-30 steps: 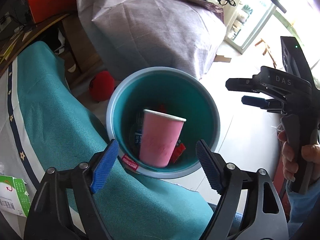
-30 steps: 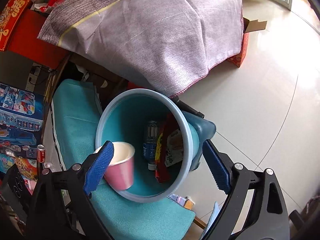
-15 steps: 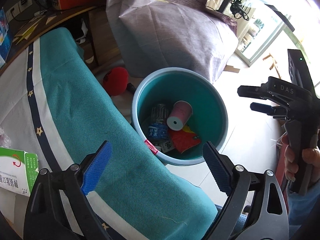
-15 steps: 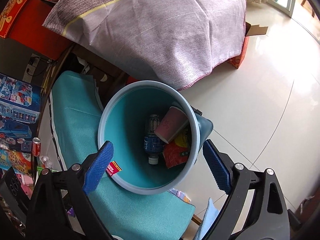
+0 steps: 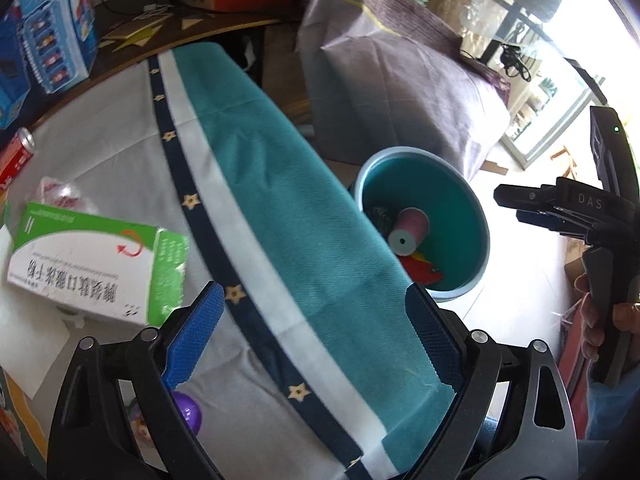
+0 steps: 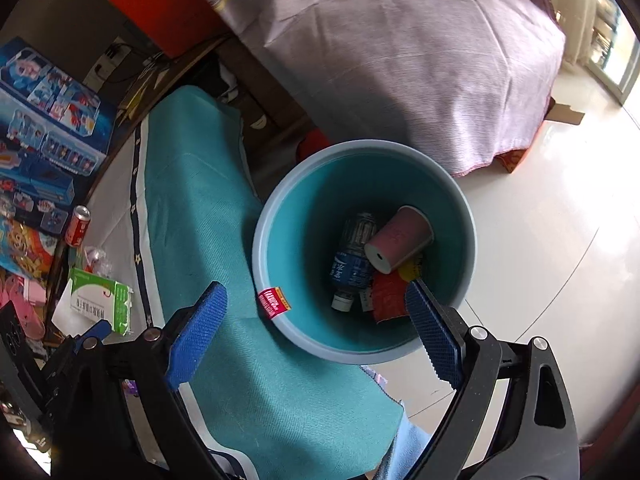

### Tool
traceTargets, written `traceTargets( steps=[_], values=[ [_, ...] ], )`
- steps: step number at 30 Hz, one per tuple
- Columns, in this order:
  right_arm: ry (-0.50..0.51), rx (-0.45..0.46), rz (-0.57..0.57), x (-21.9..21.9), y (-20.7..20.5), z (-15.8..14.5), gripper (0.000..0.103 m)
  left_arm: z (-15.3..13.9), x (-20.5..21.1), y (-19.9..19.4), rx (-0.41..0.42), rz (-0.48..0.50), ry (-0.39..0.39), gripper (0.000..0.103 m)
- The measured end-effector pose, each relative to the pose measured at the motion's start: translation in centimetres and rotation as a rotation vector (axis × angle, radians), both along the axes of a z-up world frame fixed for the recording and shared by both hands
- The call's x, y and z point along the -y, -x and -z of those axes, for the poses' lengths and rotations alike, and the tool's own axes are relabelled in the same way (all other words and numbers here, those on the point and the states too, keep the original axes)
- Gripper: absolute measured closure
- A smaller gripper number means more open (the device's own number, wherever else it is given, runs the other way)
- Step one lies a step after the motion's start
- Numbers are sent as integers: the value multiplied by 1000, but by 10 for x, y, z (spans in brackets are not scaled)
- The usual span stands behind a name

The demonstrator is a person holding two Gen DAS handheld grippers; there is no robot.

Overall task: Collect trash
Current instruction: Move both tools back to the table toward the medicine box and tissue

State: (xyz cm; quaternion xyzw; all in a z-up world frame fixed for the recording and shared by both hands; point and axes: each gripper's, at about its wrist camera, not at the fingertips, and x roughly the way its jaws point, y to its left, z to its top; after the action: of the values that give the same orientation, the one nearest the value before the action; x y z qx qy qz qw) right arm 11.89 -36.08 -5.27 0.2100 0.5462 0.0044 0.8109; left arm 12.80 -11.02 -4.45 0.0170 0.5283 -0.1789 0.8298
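A teal bin (image 6: 448,184) stands on the floor beside the table; it also shows in the left wrist view (image 5: 460,216). Inside lie a pink paper cup (image 6: 398,238) on its side, a plastic bottle (image 6: 354,264) and a red wrapper (image 6: 390,296). The cup shows in the left wrist view too (image 5: 408,230). My left gripper (image 5: 314,336) is open and empty over the tablecloth (image 5: 280,216), back from the bin. My right gripper (image 6: 316,328) is open and empty above the bin's near rim. A green and white box (image 5: 96,260) lies on the table at left.
A red can (image 5: 16,154) and a crumpled clear wrapper (image 5: 56,194) lie on the table near the box. A purple object (image 5: 188,408) sits under my left finger. Blue toy boxes (image 6: 44,128) stand at the table's back. A cloth-covered block (image 6: 400,60) stands behind the bin.
The pink cup fell from above the bin and now lies inside it. My left gripper pulled back and swung left over the table. My right gripper stayed above the bin.
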Motion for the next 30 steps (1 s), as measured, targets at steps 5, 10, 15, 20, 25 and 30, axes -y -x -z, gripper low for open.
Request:
traceTargets(
  steps=[5,10,15,20,25,30],
  values=[
    [26,-15,-120,-51,-9,-1,16,-2,-67,10,7,-125,2,11],
    [61,-21,-260,-109,-19,-3,16,-2,-141,24,9,-259,9,11],
    [91,-25,-410,-167,-30,-5,16,-1,-207,42,17,-371,18,11],
    [124,-20,-583,-229,-40,-4,16,3,-258,60,21,-468,37,11],
    [158,-26,-722,-287,-47,0,16,12,-298,67,13,-553,45,11],
    [208,-15,-830,-333,-56,4,16,24,-331,66,0,-611,63,11]
  ],
)
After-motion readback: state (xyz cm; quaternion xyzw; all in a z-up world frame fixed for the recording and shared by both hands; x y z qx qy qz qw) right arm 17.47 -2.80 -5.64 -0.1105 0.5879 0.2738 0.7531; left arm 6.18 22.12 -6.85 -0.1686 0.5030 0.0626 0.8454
